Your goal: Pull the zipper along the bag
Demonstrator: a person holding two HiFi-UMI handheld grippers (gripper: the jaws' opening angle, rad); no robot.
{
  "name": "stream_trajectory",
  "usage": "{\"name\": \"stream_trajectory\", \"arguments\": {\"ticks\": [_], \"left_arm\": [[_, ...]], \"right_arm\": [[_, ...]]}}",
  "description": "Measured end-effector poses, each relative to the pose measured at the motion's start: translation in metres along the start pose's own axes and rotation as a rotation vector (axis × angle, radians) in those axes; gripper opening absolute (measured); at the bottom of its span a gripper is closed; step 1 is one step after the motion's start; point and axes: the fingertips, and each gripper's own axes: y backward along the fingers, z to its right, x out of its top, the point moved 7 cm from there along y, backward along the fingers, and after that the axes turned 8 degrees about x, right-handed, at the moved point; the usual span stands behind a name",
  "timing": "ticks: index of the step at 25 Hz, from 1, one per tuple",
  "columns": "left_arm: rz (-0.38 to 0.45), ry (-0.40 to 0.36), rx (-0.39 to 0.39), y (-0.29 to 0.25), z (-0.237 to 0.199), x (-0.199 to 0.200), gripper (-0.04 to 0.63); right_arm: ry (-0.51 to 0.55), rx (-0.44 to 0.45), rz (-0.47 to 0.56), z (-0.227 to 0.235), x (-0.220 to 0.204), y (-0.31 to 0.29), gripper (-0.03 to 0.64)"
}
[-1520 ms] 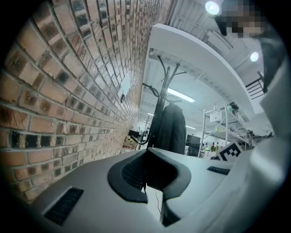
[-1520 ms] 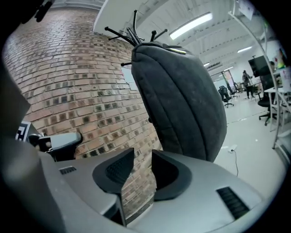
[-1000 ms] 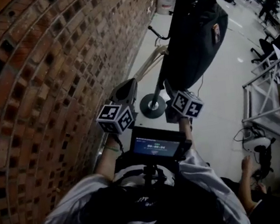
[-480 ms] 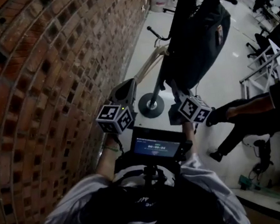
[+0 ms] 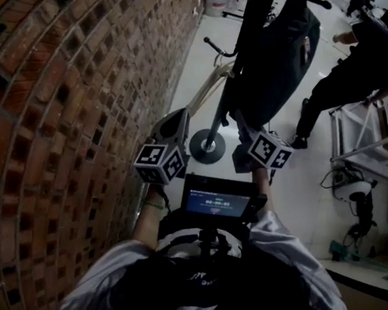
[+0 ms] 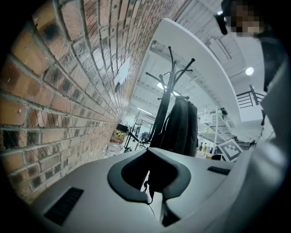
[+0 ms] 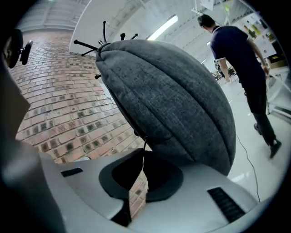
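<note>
My right gripper was closing its jaws on the thin black zipper pull at the lower edge of the dark grey fabric backpack. The backpack hung from a black coat stand beside the red brick wall. My left gripper (jaws pressed together, nothing pinched) was held near the stand's foot, apart from the bag. A person in dark clothes was mid-stride on the pale floor beyond.
</note>
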Motion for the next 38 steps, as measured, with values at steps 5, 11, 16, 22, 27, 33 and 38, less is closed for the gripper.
{"name": "stream_trajectory", "arguments": {"ticks": [5,11,16,22,27,33,38], "left_arm": [[0.007,0.007,0.001,-0.002,-0.005,0.001,0.002],[0.003,0.006,-0.014,-0.005,-0.002,-0.001,0.002],[0.001,0.001,-0.024,-0.008,0.004,-0.001,0.002],[-0.002,-0.001,-0.023,-0.01,0.008,-0.001,0.002],[-0.003,-0.005,-0.027,-0.013,0.008,-0.001,0.002],[-0.008,-0.013,-0.035,-0.015,0.009,-0.001,0.002],[-0.007,-0.009,-0.03,-0.016,0.006,-0.001,0.002]], "right_arm": [[-0.113,-0.012,0.034,0.006,-0.003,0.003,0.0],[-0.041,-0.065,0.014,0.003,-0.004,0.011,0.005],[-0.036,-0.064,0.024,0.0,-0.004,0.022,0.005],[-0.012,-0.089,0.073,0.001,-0.005,0.022,0.006],[0.044,-0.133,0.058,0.003,-0.005,0.012,0.011],[0.057,-0.074,0.059,-0.003,-0.004,0.014,-0.002],[-0.004,-0.004,0.065,-0.008,-0.003,0.016,0.0]]}}
